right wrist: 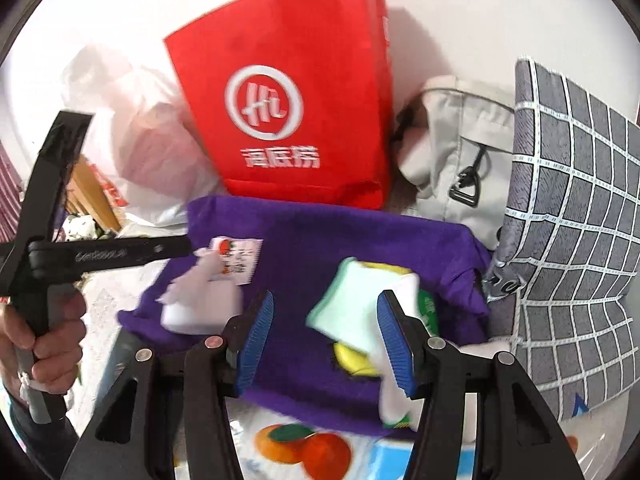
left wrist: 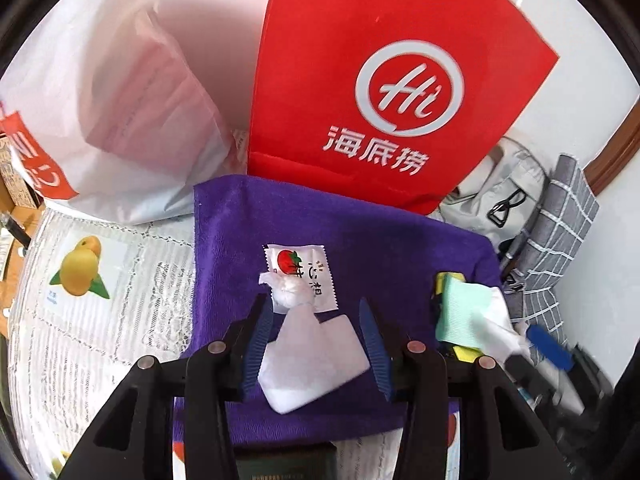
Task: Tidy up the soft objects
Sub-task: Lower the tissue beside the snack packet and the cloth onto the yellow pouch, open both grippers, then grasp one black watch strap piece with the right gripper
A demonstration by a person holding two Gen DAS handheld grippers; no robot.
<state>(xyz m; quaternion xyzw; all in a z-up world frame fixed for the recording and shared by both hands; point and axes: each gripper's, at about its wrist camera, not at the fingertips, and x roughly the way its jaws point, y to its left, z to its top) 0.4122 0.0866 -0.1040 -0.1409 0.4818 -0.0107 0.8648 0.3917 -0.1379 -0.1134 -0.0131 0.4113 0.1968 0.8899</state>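
A tall red non-woven shopping bag (left wrist: 360,80) is showing a white ring logo with a handwritten "Hi" inside and, beneath it, the white characters 海底捞. A small white sachet with a red tomato picture (left wrist: 302,274) is carrying dark Chinese characters, too small to read surely. A red tag on the white plastic bag (left wrist: 32,160) is bearing cut-off white letters.

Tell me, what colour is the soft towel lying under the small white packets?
Purple towel; the left wrist view shows it best.
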